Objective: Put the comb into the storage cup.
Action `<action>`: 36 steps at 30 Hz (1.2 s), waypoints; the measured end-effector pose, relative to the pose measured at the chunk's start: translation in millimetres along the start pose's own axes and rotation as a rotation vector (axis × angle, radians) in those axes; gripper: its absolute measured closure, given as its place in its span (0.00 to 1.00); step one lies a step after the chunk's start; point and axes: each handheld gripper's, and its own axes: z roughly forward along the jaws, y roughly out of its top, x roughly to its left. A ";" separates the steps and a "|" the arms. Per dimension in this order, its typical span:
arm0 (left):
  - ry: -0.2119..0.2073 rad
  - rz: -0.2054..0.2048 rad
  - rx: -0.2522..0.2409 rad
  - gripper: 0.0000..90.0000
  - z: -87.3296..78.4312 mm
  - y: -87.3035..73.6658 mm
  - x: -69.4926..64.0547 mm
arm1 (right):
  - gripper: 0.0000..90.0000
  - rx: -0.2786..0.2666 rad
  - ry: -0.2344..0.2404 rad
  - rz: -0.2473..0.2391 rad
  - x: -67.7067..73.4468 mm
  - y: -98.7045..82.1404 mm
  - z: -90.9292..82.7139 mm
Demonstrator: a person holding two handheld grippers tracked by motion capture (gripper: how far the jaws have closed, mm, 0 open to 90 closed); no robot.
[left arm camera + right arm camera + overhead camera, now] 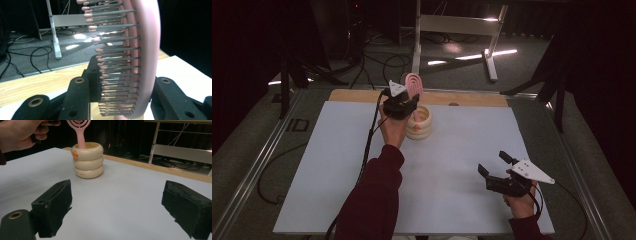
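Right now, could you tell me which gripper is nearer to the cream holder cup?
The left. The left gripper is just above the cream holder cup, shut on the pink hairbrush whose handle stands in it. The right gripper sits open, far off at the table's near right.

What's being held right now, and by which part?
The left gripper holds the pink hairbrush by its bristled head, handle down in the cream holder. The right gripper is open, holding nothing.

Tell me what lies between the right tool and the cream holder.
Nothing: the right gripper view shows bare white table between the open right tool and the cream holder.
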 end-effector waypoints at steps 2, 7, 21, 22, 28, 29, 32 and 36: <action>0.000 -0.002 0.000 0.71 0.9 -1.0 -0.5 | 0.10 0.001 0.002 -0.001 0.1 0.0 0.0; 0.001 0.006 0.004 0.71 2.9 -1.9 -3.1 | 0.10 0.002 0.001 0.001 0.1 -0.2 0.2; 0.016 0.008 0.026 0.71 11.6 -9.5 -6.6 | 0.11 0.004 0.006 0.002 0.7 -0.5 0.7; 0.016 0.008 0.026 0.71 11.6 -9.5 -6.6 | 0.11 0.004 0.006 0.002 0.7 -0.5 0.7; 0.019 0.010 0.037 0.71 14.6 -12.6 -7.2 | 0.11 0.007 0.007 0.002 1.5 -0.9 1.3; 0.019 0.010 0.038 0.71 15.5 -13.4 -7.0 | 0.11 0.006 0.007 0.001 1.2 -0.8 1.3; 0.022 0.010 0.042 0.71 16.9 -14.6 -6.7 | 0.11 0.007 0.009 0.002 1.0 -0.9 1.3; 0.019 0.007 0.046 0.71 18.0 -15.9 -6.7 | 0.11 0.007 0.010 0.002 1.2 -0.9 1.4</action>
